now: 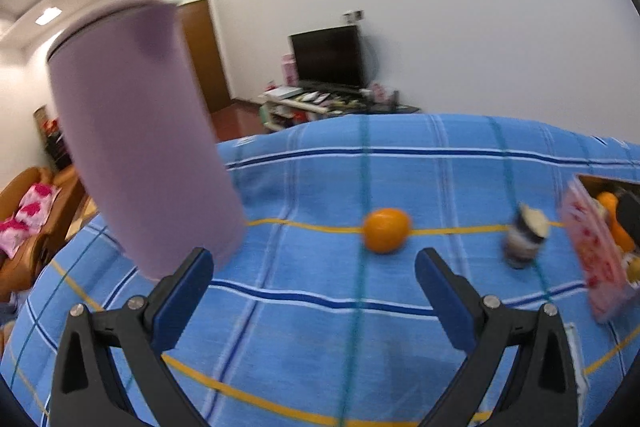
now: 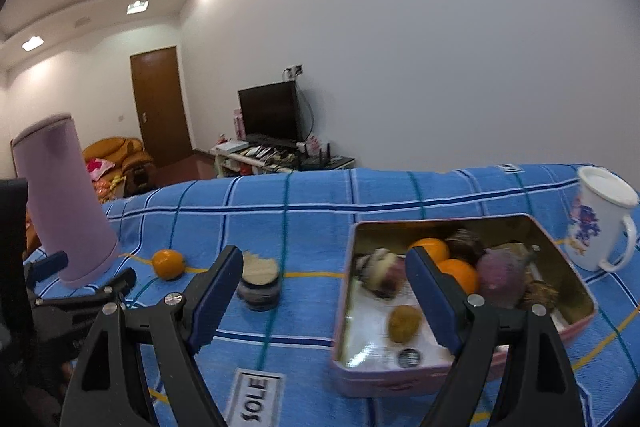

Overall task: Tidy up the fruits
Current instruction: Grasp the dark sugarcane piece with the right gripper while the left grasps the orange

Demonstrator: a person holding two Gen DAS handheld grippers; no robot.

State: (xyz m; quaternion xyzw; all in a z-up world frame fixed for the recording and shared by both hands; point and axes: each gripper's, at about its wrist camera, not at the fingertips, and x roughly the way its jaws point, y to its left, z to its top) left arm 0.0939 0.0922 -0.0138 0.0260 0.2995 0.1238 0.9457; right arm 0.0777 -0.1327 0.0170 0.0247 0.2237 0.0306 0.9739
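An orange (image 1: 386,229) lies alone on the blue checked cloth (image 1: 304,327), just beyond my left gripper (image 1: 314,267), which stands open and empty. The same orange (image 2: 168,263) shows at the left in the right wrist view. A pink metal tin (image 2: 572,331) holds two oranges (image 2: 460,273), a small yellow-brown fruit (image 2: 404,323) and several purple and brown fruits (image 2: 500,275). My right gripper (image 2: 326,267) is open and empty, hanging above the cloth at the tin's left edge. The left gripper (image 2: 92,267) also appears at the far left there.
A tall lilac cylinder (image 1: 140,143) stands left of the orange. A small dark jar with a pale lid (image 2: 259,281) sits between the orange and the tin. A white mug with blue flowers (image 2: 600,223) stands right of the tin. A "SOLE" label (image 2: 254,399) lies on the cloth.
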